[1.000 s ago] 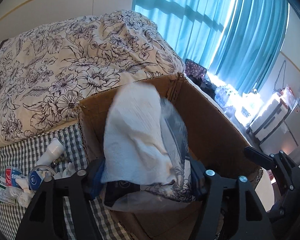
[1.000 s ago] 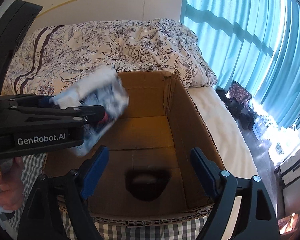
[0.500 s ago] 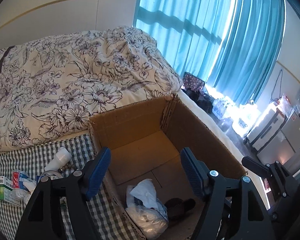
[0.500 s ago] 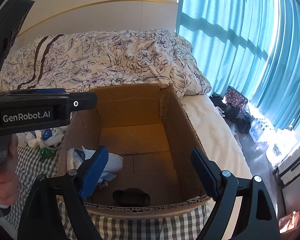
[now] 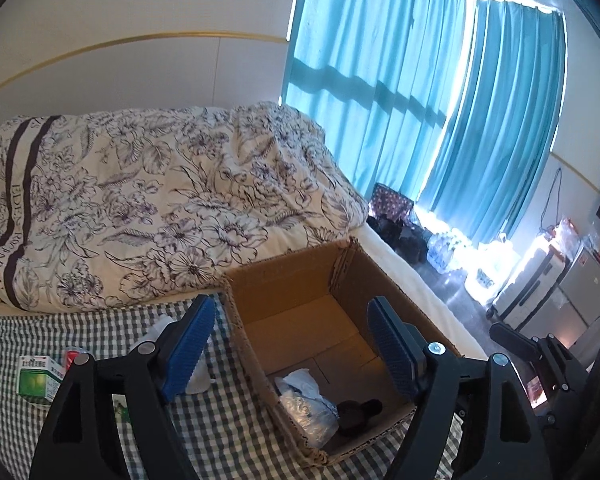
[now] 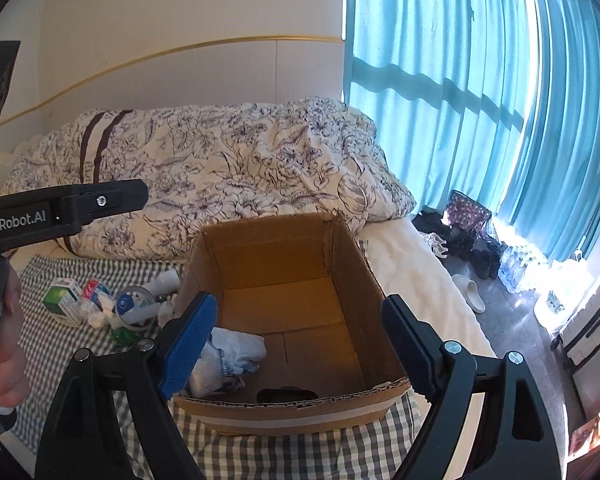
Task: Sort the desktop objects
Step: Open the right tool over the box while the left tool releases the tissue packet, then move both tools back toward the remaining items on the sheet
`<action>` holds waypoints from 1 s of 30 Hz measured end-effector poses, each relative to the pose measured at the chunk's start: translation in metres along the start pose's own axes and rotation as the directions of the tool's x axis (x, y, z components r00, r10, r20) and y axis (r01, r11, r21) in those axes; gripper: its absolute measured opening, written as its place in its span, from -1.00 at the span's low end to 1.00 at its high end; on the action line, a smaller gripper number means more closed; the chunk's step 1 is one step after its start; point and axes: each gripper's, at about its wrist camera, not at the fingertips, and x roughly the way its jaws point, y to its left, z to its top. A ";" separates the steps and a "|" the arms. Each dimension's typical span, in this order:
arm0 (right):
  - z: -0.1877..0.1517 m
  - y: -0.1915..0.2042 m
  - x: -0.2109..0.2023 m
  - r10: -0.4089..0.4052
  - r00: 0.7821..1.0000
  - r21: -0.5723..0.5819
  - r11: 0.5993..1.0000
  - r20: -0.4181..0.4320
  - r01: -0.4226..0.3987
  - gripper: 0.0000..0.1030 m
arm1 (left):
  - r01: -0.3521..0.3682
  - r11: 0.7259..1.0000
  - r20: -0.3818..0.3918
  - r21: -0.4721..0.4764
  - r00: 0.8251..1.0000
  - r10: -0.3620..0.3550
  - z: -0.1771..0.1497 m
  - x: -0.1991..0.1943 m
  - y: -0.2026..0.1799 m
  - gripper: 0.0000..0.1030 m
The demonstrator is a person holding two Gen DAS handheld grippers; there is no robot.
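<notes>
Checked cloth (image 6: 260, 452) bears brown cardboard box (image 6: 352, 280) holding crumpled plastic bag (image 6: 232, 354).

Brown box (image 6: 352, 264); green-white checked cloth (image 6: 300, 454) underneath; black-flowered cream quilt (image 5: 148, 208) at twelve o'clock; turquoise curtains (image 5: 420, 92) at two.

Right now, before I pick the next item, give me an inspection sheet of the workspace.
Surface: green-and-white checked cloth spread over a bed.
Job's things: open brown cardboard box holds a crumpled white plastic bag and a small dark object.
Clutter: green-and-white carton, white tube and small packets lie in a pile on the cloth left of the box.
Grippers: left gripper open, empty; right gripper open, empty, over the box.
Cables: one thin cable hanging on the far wall.
Surroundings: floral duvet, turquoise curtains, shoes and bottles on the floor.
</notes>
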 end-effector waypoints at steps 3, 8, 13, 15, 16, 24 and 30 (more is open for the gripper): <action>0.003 0.006 -0.010 0.014 1.000 0.008 1.000 0.023 -0.014 0.64 | -0.020 1.000 0.033 -0.004 0.999 0.020 0.002 -0.020 0.009 0.58; 0.010 0.019 -0.027 0.029 0.998 0.015 0.999 0.063 -0.030 0.67 | -0.059 0.998 0.087 -0.011 0.994 0.059 0.006 -0.052 0.029 0.58; 0.016 0.036 -0.042 0.051 0.994 0.027 0.998 0.102 -0.054 0.70 | -0.095 0.995 0.134 -0.020 0.986 0.097 0.005 -0.086 0.054 0.67; 0.018 0.045 -0.046 0.062 0.992 0.026 0.998 0.109 -0.065 0.71 | -0.115 0.993 0.152 -0.025 0.981 0.118 0.004 -0.098 0.066 0.70; 0.019 0.050 -0.048 0.067 0.991 0.025 0.997 0.113 -0.070 0.71 | -0.124 0.992 0.158 -0.030 0.979 0.127 0.003 -0.104 0.073 0.70; 0.025 0.095 -0.063 0.118 0.983 0.001 0.993 0.141 -0.119 0.76 | -0.189 0.978 0.198 -0.082 0.959 0.202 -0.006 -0.150 0.126 0.77; 0.027 0.128 -0.068 0.154 0.976 -0.026 0.988 0.153 -0.152 0.81 | -0.260 0.959 0.223 -0.116 0.934 0.280 -0.016 -0.182 0.163 0.95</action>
